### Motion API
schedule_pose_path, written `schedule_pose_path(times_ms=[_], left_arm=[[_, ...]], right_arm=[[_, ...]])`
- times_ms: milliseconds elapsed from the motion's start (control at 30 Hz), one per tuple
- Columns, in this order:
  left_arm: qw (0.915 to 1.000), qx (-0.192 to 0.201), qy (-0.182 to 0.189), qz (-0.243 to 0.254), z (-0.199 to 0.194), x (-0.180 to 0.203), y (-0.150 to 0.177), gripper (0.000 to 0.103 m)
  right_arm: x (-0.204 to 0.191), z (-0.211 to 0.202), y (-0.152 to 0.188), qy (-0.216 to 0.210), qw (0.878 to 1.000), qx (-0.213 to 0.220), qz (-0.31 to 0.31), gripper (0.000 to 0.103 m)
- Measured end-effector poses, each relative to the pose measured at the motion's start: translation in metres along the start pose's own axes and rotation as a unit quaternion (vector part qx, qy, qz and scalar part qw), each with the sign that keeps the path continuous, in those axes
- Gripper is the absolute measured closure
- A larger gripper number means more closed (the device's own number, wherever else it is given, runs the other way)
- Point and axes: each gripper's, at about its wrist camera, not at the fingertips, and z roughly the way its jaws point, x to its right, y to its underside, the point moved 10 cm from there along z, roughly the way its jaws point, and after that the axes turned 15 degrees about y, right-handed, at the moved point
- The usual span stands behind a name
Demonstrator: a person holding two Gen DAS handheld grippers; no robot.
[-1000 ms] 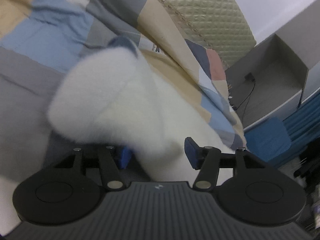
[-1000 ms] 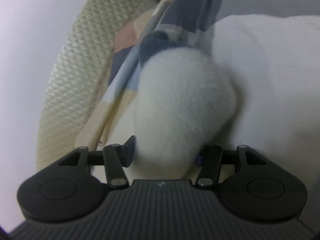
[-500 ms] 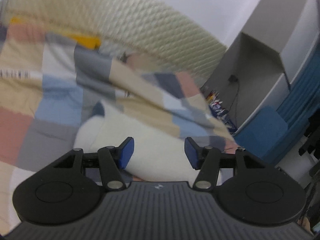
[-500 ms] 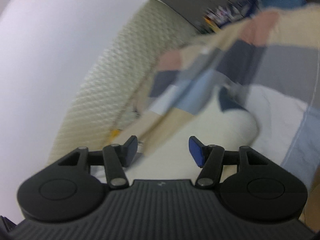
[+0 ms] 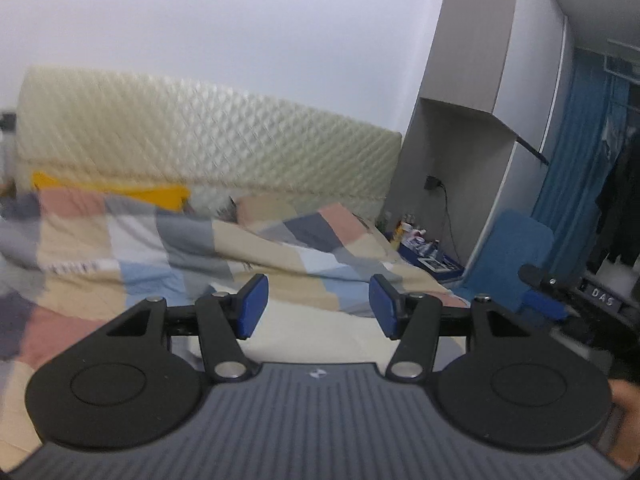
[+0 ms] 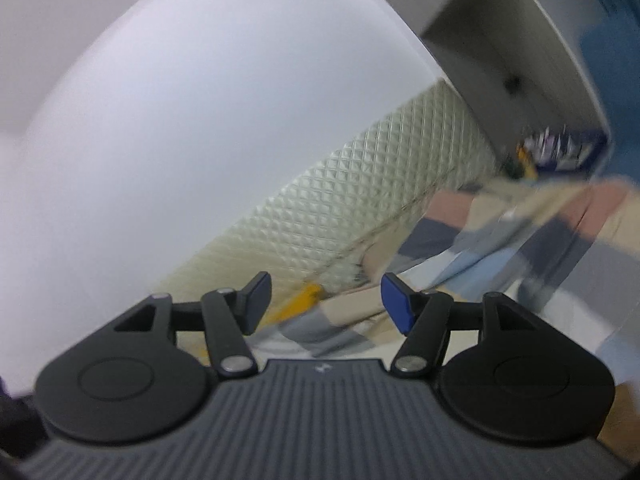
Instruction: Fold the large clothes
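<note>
Left wrist view: the left tool [image 5: 314, 306] hangs above the bed [image 5: 120, 248] with its blue pads spread and nothing between them. It points out nearly level across the checked quilt [image 5: 280, 256] toward the padded headboard [image 5: 208, 148]. A strip of cream cloth [image 5: 320, 336] shows just past the pads, low in the frame. This is probably the large garment to fold, lying on the quilt, though too little shows to be sure. Neither pad touches it.

In the right wrist view the right tool [image 6: 323, 304] is rolled hard to one side, so headboard [image 6: 320, 216] and quilt [image 6: 500, 248] slant across the frame. Its jaws are opening and hold nothing. No garment shows clearly here, only blurred quilt and wall.

Both tools empty and raised clear of the cloth suggests a pause between folds: hands held high so the fabric is not dragged out of shape. A yellow item [image 5: 120, 192] lies by the headboard, away from the work. At the right edge of the left view, part of the other tool [image 5: 552, 300] and a fingertip [image 5: 624, 400] show.
</note>
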Motion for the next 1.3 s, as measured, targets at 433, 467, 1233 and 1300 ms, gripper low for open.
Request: schedule_pose_path(times_ms=[433,467,1233,1300], left_arm=[[0.9957,-0.004,-0.035,0.085,-0.095,0.058,0.093,0.041],[0.9955,0.0,-0.037,0.087,-0.1,0.059,0.1,0.041],[0.9956,-0.014,-0.066,0.065,-0.094,0.016,0.209,0.041],[0.9951,-0.016,-0.072,0.067,-0.094,0.011,0.215,0.041]], right_arm=[[-0.018,-0.109,0.062,0.014,0.989,0.042,-0.139,0.039],[-0.016,-0.112,0.07,0.015,0.989,0.039,-0.141,0.039],[0.039,-0.113,0.188,0.074,0.978,0.003,-0.193,0.039],[0.04,-0.11,0.194,0.076,0.977,0.0,-0.2,0.039]])
